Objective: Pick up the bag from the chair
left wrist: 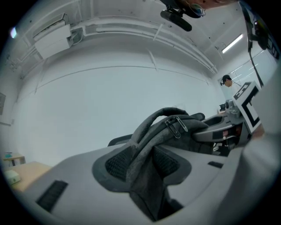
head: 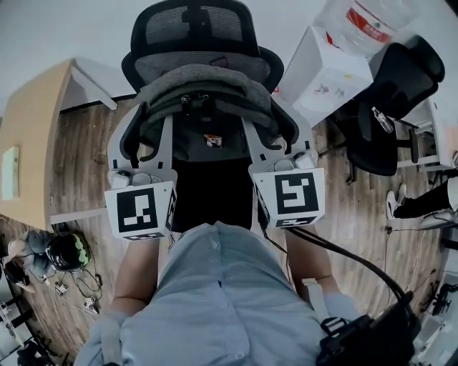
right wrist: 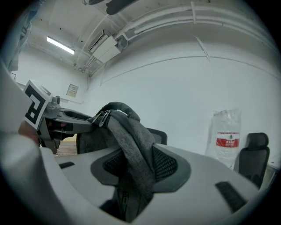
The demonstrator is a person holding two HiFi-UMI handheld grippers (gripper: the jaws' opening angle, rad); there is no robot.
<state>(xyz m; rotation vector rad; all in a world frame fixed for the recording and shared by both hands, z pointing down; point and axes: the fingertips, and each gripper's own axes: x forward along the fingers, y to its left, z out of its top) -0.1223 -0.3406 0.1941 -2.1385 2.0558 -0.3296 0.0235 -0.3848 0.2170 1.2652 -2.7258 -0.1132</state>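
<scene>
A grey fabric backpack [head: 207, 96] hangs between my two grippers, above the seat [head: 211, 193] of a black mesh office chair [head: 193, 28]. My left gripper [head: 137, 139] is shut on the bag's left side. In the left gripper view the grey cloth [left wrist: 147, 173] is pinched between the dark pads, with the bag's top handle and zip pulls [left wrist: 175, 125] beyond. My right gripper [head: 280, 139] is shut on the bag's right side. The right gripper view shows a fold of the bag [right wrist: 134, 149] clamped between the pads. Both grippers point level, towards the chair back.
A wooden desk [head: 28, 143] stands at the left. At the right are a white box [head: 322, 71], a water jug [head: 365, 21] and a second black chair [head: 393, 107]. A helmet [head: 68, 250] and cables lie on the floor at the lower left. Someone's legs [head: 422, 204] show at the right edge.
</scene>
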